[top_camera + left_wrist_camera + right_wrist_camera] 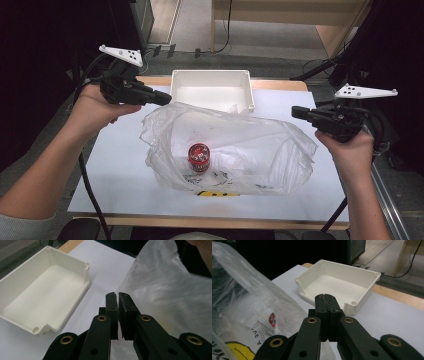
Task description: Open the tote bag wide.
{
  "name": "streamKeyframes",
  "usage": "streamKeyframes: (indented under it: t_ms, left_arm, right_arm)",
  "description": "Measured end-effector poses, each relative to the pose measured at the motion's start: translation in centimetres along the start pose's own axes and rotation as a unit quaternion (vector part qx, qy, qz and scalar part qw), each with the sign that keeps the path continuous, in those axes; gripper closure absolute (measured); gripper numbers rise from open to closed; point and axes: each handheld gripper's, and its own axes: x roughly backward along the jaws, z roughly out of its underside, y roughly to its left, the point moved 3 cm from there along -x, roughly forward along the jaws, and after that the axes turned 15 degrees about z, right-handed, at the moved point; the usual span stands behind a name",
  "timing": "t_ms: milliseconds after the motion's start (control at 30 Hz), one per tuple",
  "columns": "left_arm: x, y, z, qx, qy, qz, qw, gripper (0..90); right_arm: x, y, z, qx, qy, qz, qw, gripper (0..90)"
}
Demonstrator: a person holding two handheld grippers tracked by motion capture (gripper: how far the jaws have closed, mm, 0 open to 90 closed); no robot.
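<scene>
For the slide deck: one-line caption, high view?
Both grippers lift a clear plastic bag holding a red can.

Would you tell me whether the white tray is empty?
Empty: the white tray shows a bare floor in both gripper views.

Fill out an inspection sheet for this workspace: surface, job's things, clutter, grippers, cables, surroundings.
Surface: white table, wooden edge.
Job's things: clear plastic bag lifted by both ends; small red can inside it; empty white tray behind.
Clutter: nothing seen.
Grippers: left gripper and right gripper both shut on the bag's edges.
Cables: black cable under left forearm.
Surroundings: grey floor, wooden furniture beyond.
</scene>
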Motion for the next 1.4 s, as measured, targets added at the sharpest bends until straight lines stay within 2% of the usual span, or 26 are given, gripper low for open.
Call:
streamKeyframes:
  t_ms: [33, 67, 133, 167, 233, 267, 300, 433, 467, 500, 567, 633, 667, 733, 800, 933, 1000, 1033, 1100, 1167, 1400]
  left_arm:
    - [0.1, -0.6, -0.7, -0.007, 0.0, 0.001, 1.0, 87.5]
    - [0.1, -0.6, -0.7, -0.007, 0.0, 0.001, 1.0, 87.5]
    - [0.5, -2.0, -2.1, -0.019, 0.0, 0.006, 0.9998, 87.4]
    - [0.5, -2.0, -2.1, -0.019, 0.0, 0.006, 0.9998, 87.5]
    - [0.7, -3.0, -3.1, -0.029, -0.004, 0.012, 0.9995, 87.4]
    - [0.7, -3.6, -3.7, -0.035, -0.003, 0.016, 0.9992, 87.5]
    - [0.7, -3.6, -3.7, -0.035, -0.003, 0.016, 0.9992, 87.5]
    - [0.2, -5.9, -5.2, -0.059, 0.004, 0.033, 0.9977, 87.4]
    - [-0.4, -7.1, -5.6, -0.07, 0.009, 0.044, 0.9965, 87.3]
    - [-0.4, -7.1, -5.6, -0.07, 0.009, 0.044, 0.9965, 87.2]
    - [-1.3, -8.4, -6.0, -0.078, 0.02, 0.051, 0.9954, 87.0]
    - [-1.5, -8.6, -6.0, -0.081, 0.021, 0.053, 0.9951, 86.7]
    - [-2.0, -9.2, -6.0, -0.087, 0.021, 0.065, 0.9939, 86.7]
    - [-2.3, -9.4, -5.9, -0.09, 0.024, 0.067, 0.9934, 86.7]
    - [-3.1, -9.4, -5.5, -0.09, 0.038, 0.073, 0.9925, 86.7]
    - [-4.1, -8.4, -4.4, -0.083, 0.062, 0.058, 0.9929, 86.6]
    - [-4.0, -7.1, -3.6, -0.07, 0.064, 0.043, 0.9945, 86.4]
    - [-4.0, -7.1, -3.6, -0.07, 0.064, 0.043, 0.9945, 86.3]
    - [-3.7, -6.1, -2.9, -0.06, 0.067, 0.027, 0.9956, 86.1]
    - [-3.4, -5.5, -2.3, -0.052, 0.063, 0.022, 0.9964, 85.9]
    - [-2.7, -3.8, -0.2, -0.031, 0.066, 0.002, 0.9973, 84.9]
  right_arm:
    - [0.2, 0.3, -0.2, 0.002, -0.001, -0.002, 1.0, 90.0]
    - [0.4, 0.6, -0.3, 0.005, -0.003, -0.004, 1.0, 90.0]
    - [0.7, 1.5, -0.7, 0.012, -0.007, -0.013, 0.9998, 90.0]
    - [0.7, 1.5, -0.7, 0.012, -0.007, -0.013, 0.9998, 90.0]
    - [0.9, 2.2, -0.9, 0.02, -0.005, -0.017, 0.9996, 90.0]
    - [1.0, 3.0, -1.0, 0.029, -0.002, -0.02, 0.9994, 90.0]
    - [1.0, 3.0, -1.0, 0.029, -0.002, -0.02, 0.9994, 90.0]
    - [0.9, 3.9, -1.1, 0.038, 0.001, -0.025, 0.999, 90.0]
    - [0.7, 4.3, -1.1, 0.043, 0.003, -0.027, 0.9987, 90.0]
    - [0.7, 4.3, -1.1, 0.043, 0.003, -0.027, 0.9987, 90.0]
    - [0.6, 4.9, -1.1, 0.047, 0.005, -0.032, 0.9984, 90.0]
    - [0.5, 5.3, -1.1, 0.051, 0.006, -0.035, 0.9981, 90.0]
    - [0.4, 5.6, -1.0, 0.053, 0.008, -0.037, 0.9978, 90.0]
    - [0.3, 6.1, -0.9, 0.057, 0.01, -0.044, 0.9973, 90.0]
    - [0.2, 6.4, -0.8, 0.059, 0.011, -0.047, 0.9971, 90.0]
    - [-0.3, 7.2, -0.4, 0.066, 0.015, -0.058, 0.996, 90.0]
    - [-0.6, 7.5, -0.1, 0.067, 0.019, -0.064, 0.9955, 90.0]
    - [-0.7, 7.5, -0.1, 0.067, 0.02, -0.065, 0.9954, 90.0]
    - [-0.8, 7.6, 0.0, 0.069, 0.022, -0.066, 0.9952, 90.0]
    - [-1.1, 7.8, 0.1, 0.074, 0.026, -0.067, 0.9947, 90.0]
    - [-2.7, 8.4, 0.8, 0.092, 0.039, -0.068, 0.9927, 90.0]
